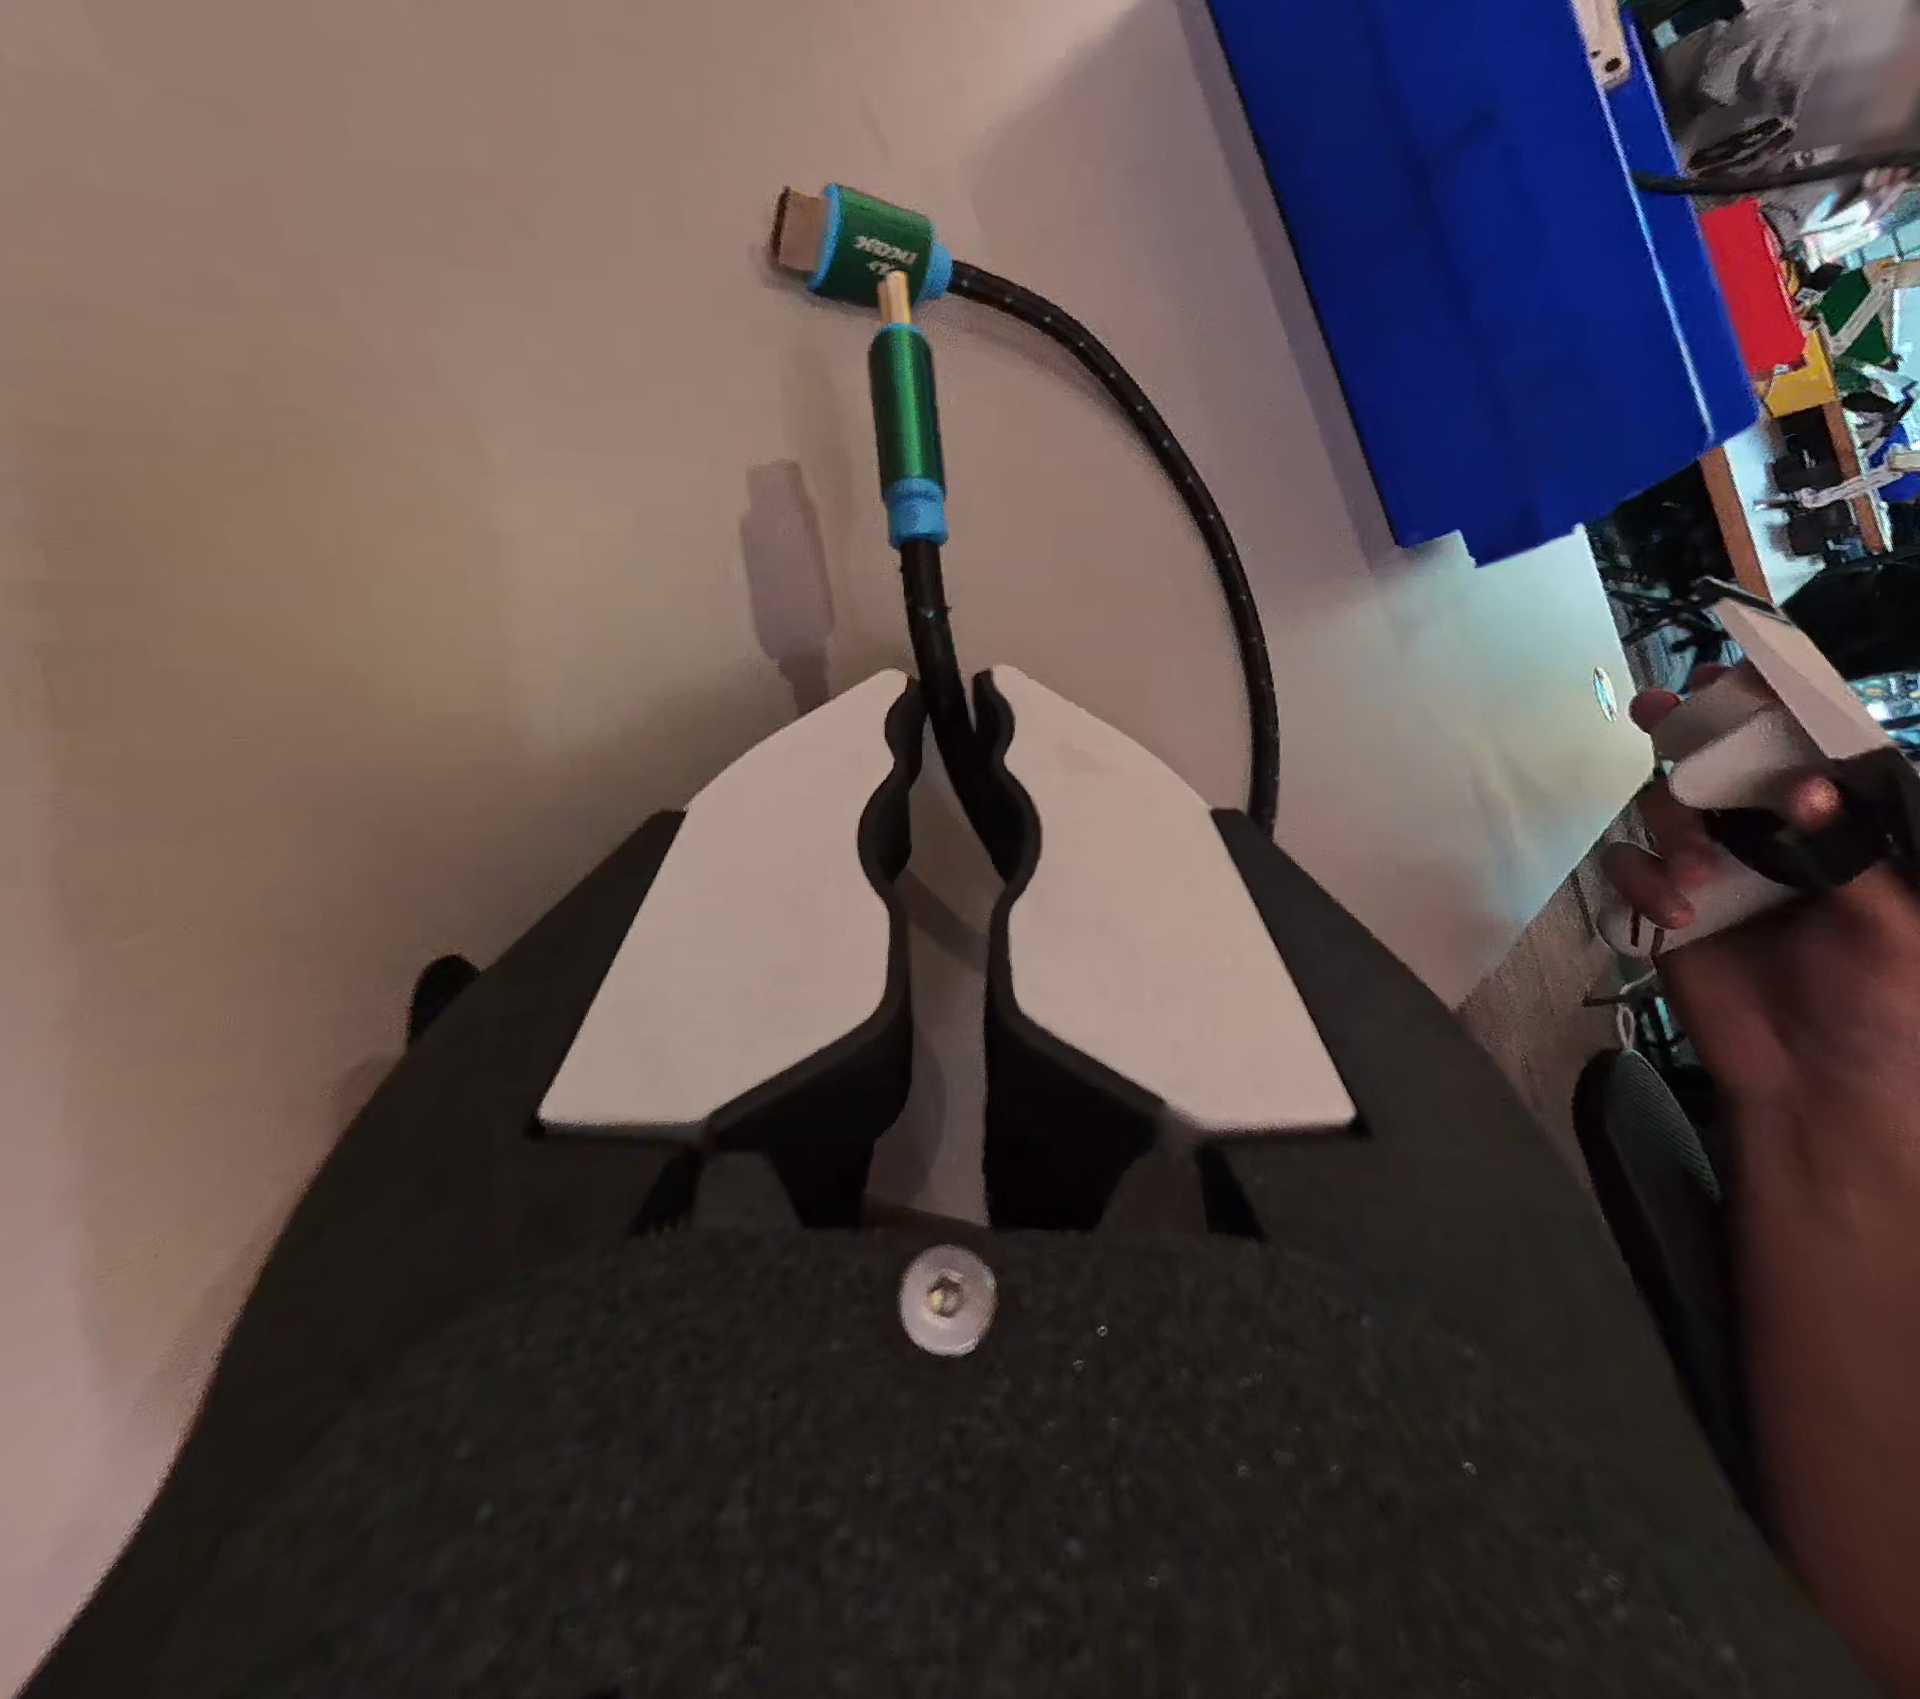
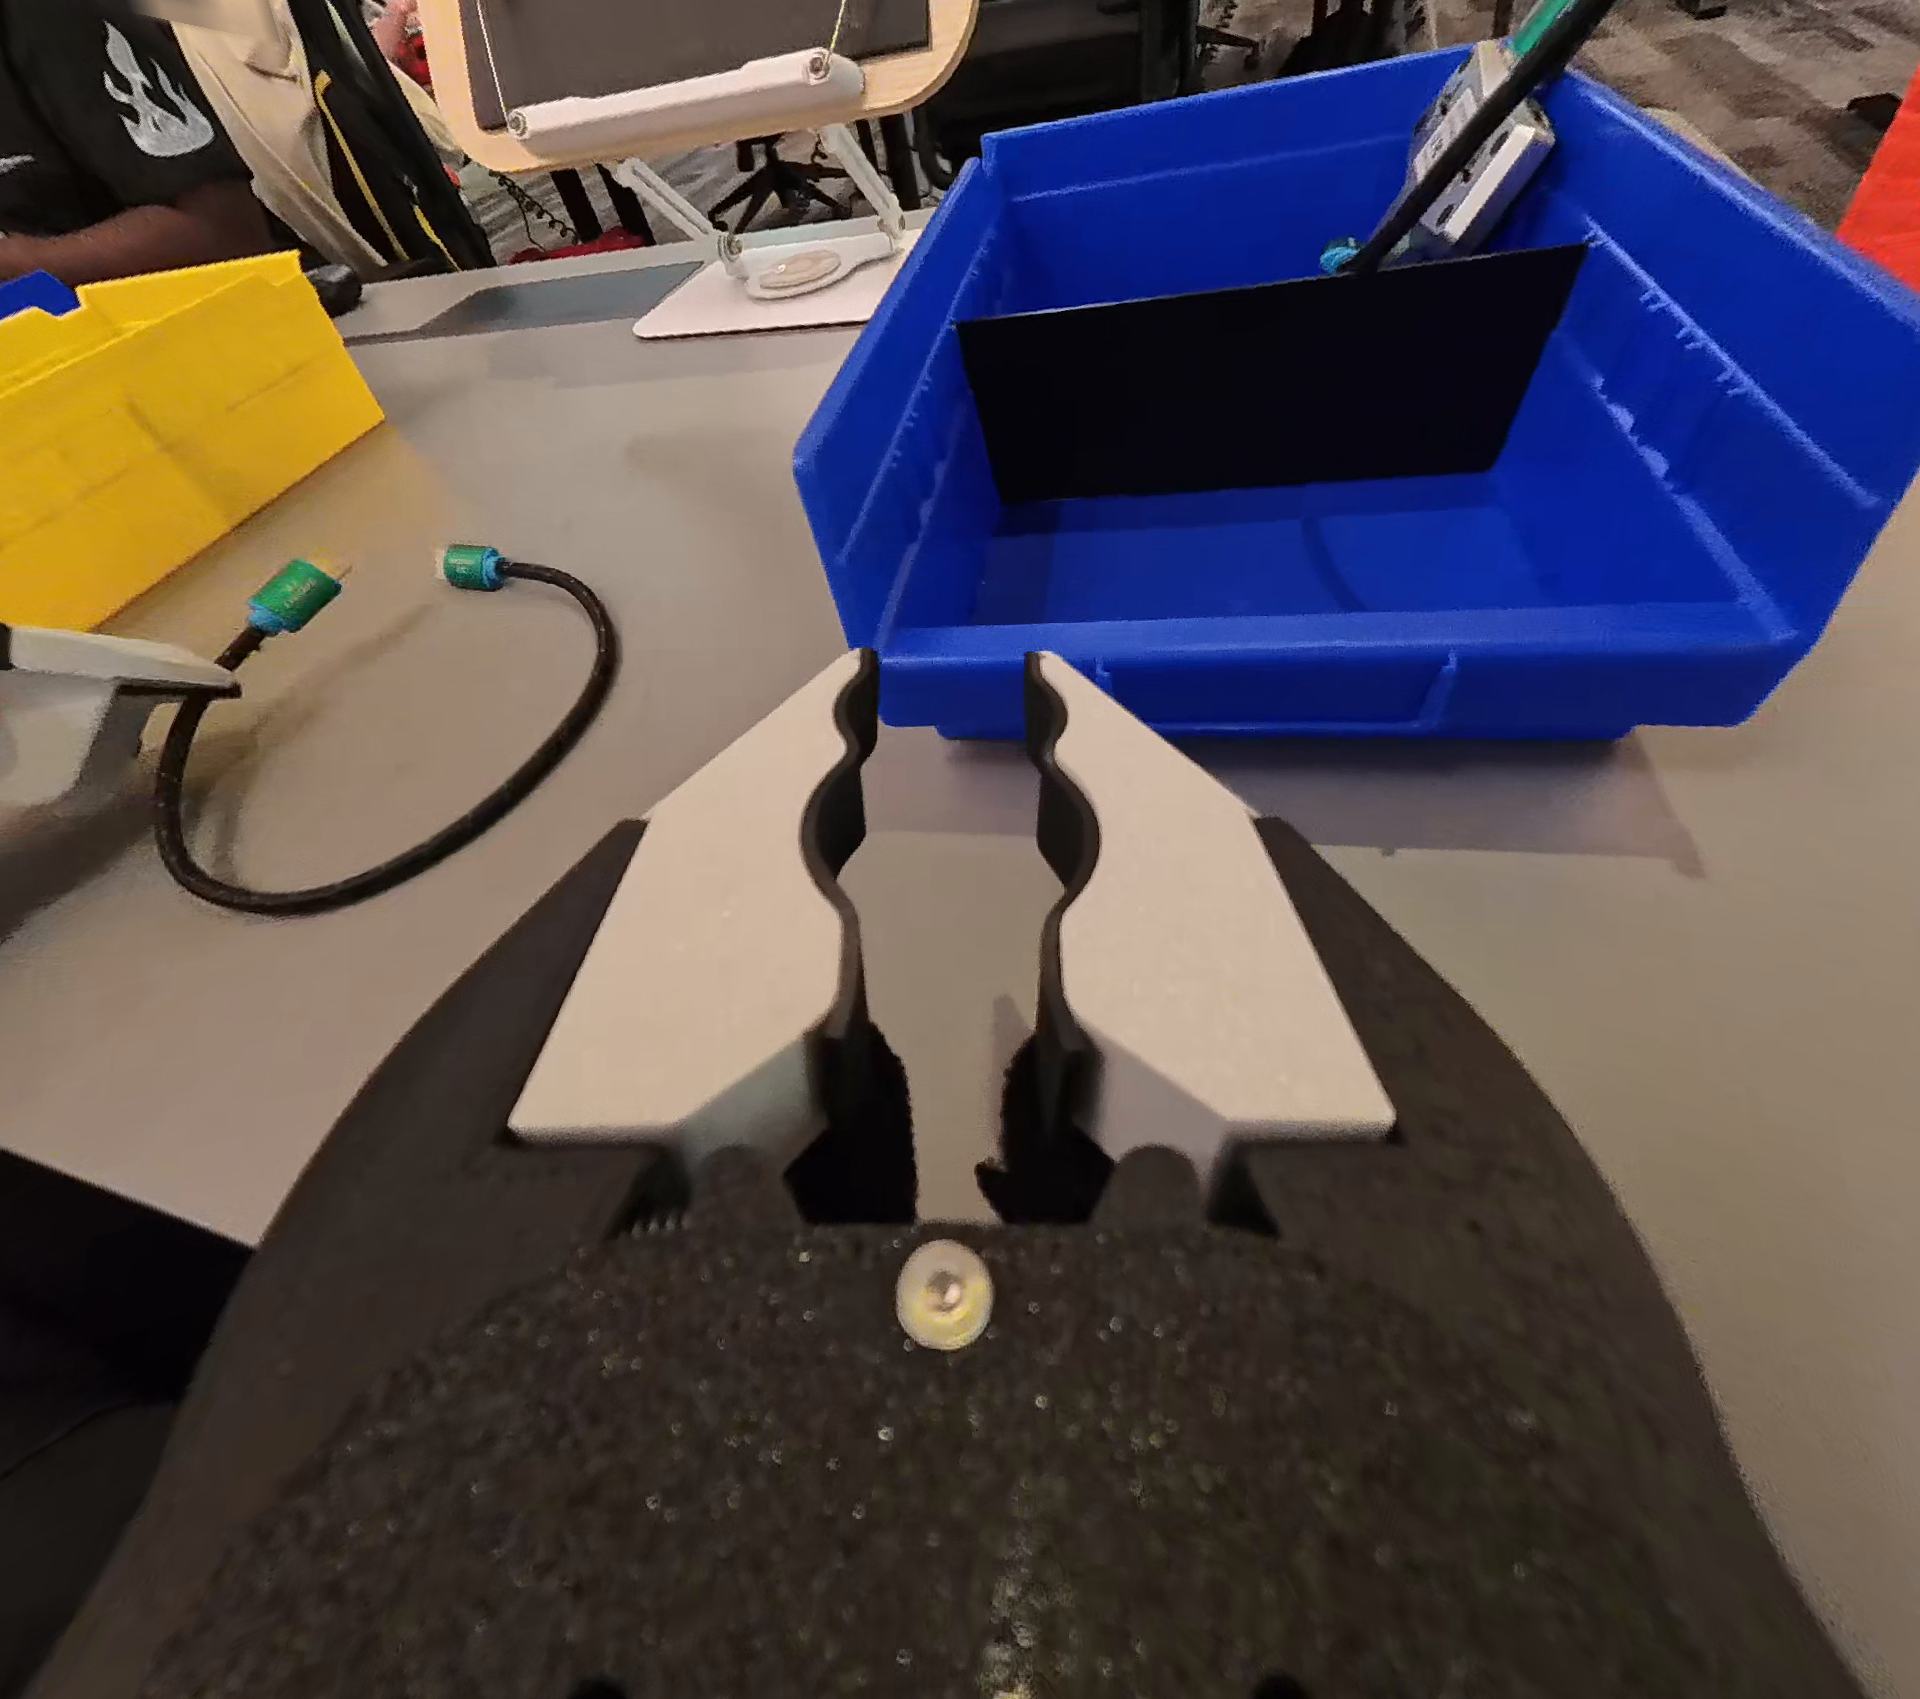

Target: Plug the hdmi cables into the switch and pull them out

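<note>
Grey tabletop (image 2: 644,423) in a busy workshop, with chairs and stands behind. Left gripper (image 1: 948,693) is clenched on the black braided HDMI cable (image 1: 940,662) just behind one green plug (image 1: 906,434); that plug sticks out past the fingertips, raised above the table. The cable loops round on the table to its other green plug (image 1: 868,247), which lies flat, gold tip exposed, just beyond the held one. Right gripper (image 2: 951,673) is released, jaws apart with nothing between them, hovering near the front wall of a blue bin (image 2: 1299,693). Bin has a black divider (image 2: 1247,392) across it; in the rear compartment a small silver switch (image 2: 1481,163) leans tilted against the back corner, with dark cables running up out of it. Whether those are plugged in cannot be told. A yellow bin (image 2: 156,444) sits at the left, beyond the cable loop.
</note>
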Tool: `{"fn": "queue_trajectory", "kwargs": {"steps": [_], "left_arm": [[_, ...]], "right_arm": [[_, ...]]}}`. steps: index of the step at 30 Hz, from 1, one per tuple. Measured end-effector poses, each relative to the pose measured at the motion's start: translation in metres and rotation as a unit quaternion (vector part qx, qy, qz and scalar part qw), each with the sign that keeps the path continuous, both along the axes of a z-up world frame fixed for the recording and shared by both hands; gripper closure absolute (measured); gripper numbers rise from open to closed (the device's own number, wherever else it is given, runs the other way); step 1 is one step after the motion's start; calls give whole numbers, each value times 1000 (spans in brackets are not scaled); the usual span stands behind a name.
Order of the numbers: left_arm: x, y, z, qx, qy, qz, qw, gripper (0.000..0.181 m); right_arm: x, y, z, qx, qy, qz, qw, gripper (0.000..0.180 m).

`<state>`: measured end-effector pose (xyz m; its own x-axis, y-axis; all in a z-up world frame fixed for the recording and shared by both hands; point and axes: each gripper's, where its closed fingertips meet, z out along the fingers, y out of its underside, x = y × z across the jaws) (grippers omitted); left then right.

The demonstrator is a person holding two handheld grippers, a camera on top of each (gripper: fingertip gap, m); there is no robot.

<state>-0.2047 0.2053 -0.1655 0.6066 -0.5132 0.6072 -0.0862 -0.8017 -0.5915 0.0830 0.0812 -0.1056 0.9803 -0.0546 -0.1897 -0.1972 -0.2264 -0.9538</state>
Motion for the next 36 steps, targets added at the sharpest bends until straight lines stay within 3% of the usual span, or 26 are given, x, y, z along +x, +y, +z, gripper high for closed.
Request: {"fn": "queue_trajectory", "kwargs": {"steps": [5, 9, 13, 16, 21, 24, 30, 36], "left_arm": [[-1, -12, 24, 82, 9, -37, 996, 154], [-28, 5, 81, 242, 19, -51, 969, 149], [-77, 35, 125, 273, 70, -112, 953, 135], [-125, 83, 133, 215, 150, -118, 958, 118], [-179, 185, 119, 79, 294, -100, 948, 115], [-184, 226, 90, -41, 317, -94, 943, 113], [-198, 270, 17, -205, 379, -28, 902, 102], [-194, 272, -11, -277, 352, 34, 894, 96]], "right_arm": [[-5, 1, -2, -6, -14, 8, 1000, 152], [-36, 3, 10, 19, 9, 73, 997, 144], [-58, 5, -2, -8, 4, 119, 993, 134], [-58, 12, -8, -16, 14, 121, 992, 134], [-53, 25, -6, -17, 31, 120, 992, 134], [-53, 33, -3, -12, 34, 123, 992, 134], [-55, 45, 3, 7, 45, 140, 989, 133], [-51, 43, -4, -3, 53, 150, 987, 133]]}}
